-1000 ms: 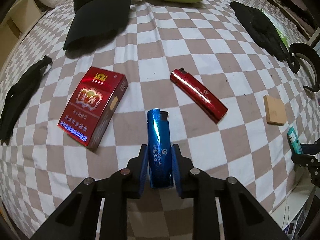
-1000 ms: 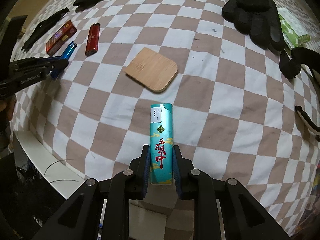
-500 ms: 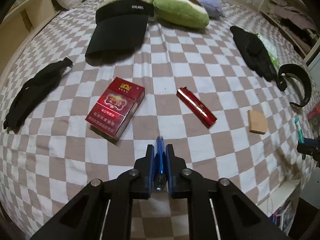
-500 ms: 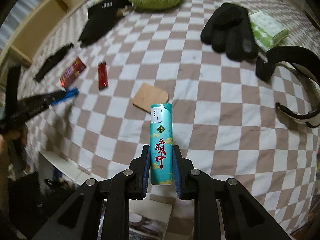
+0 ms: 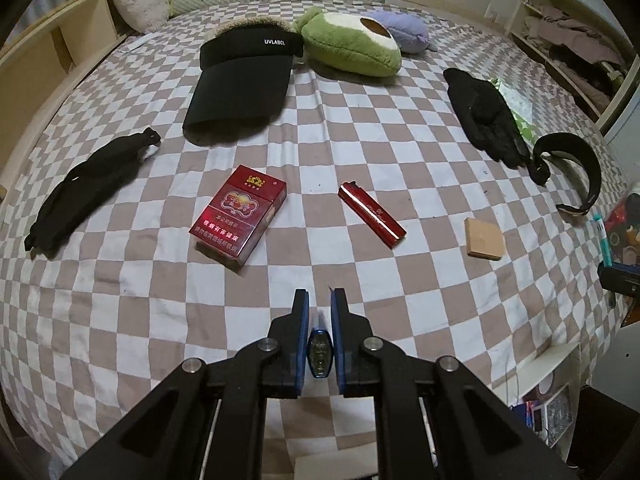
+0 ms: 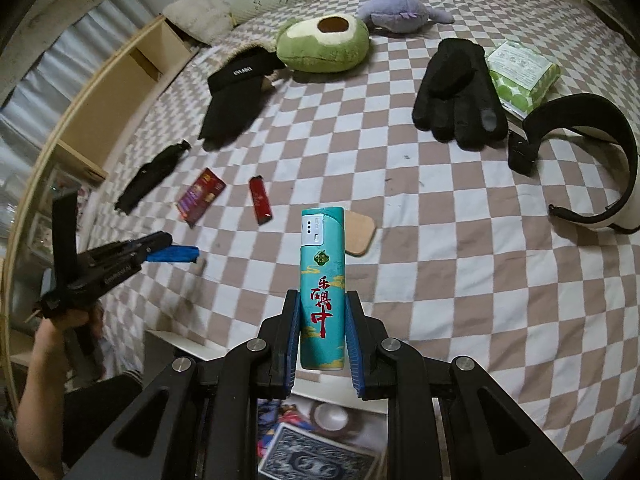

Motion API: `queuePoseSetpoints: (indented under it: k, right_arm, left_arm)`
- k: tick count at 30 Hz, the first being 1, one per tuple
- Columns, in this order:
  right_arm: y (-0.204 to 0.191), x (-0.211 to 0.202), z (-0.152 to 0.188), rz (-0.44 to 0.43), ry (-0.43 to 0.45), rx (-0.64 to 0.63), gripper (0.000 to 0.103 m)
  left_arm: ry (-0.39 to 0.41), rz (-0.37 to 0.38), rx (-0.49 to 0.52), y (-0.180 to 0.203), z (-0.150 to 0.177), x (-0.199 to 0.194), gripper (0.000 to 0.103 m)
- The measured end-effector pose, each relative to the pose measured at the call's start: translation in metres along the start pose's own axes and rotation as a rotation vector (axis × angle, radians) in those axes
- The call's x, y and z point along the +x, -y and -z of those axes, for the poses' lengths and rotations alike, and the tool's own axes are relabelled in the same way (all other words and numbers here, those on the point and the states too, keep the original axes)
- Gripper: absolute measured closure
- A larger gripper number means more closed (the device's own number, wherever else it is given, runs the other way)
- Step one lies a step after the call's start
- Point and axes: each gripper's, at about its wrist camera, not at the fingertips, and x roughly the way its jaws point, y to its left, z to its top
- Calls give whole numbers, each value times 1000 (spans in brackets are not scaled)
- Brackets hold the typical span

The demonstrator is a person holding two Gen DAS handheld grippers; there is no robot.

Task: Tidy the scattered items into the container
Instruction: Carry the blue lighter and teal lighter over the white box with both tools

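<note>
My left gripper [image 5: 319,300] is shut on a blue lighter [image 5: 319,354], seen end-on between the fingers and held above the checked bed cover. From the right wrist view that left gripper [image 6: 160,248] holds the blue lighter [image 6: 174,255] out level over the bed's near edge. My right gripper [image 6: 323,296] is shut on a teal lighter [image 6: 323,288] with red characters, pointing forward and lifted off the bed. On the bed lie a red cigarette pack [image 5: 240,220], a red lighter [image 5: 372,215] and a small wooden square [image 5: 483,238]. No container is plainly visible.
Farther back lie a black visor cap [image 5: 244,80], an avocado plush [image 5: 352,48], black gloves [image 6: 456,92], a green tissue pack [image 6: 522,76], a curved visor [image 6: 592,168] and a black cloth [image 5: 88,192]. A hand [image 6: 68,316] holds the left gripper. Clutter lies on the floor below the bed edge [image 6: 316,456].
Both grippers have risen and pulled back from the bed, each keeping its lighter. The blue lighter has tipped until it shows end-on in the left wrist view.
</note>
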Motion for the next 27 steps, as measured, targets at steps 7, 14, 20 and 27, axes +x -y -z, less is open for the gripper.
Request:
queuePoseSetpoints:
  k: [7,14,20,27]
  right_arm:
    - [-17,-7,2,-63,24,-3,81]
    - [-35,-14,9,-131,36,-15,81]
    - [-49,-24,25,-190,34,-36,81]
    - [-67,-32,47,-249,24,-68,81]
  left_arm:
    - [21,27,-5,0,4,-22,92]
    - [37,86,-4,4,11,-46,92]
    - [53,129,24,9,19,-71,92]
    - [67,179,59,15,34,-101,92]
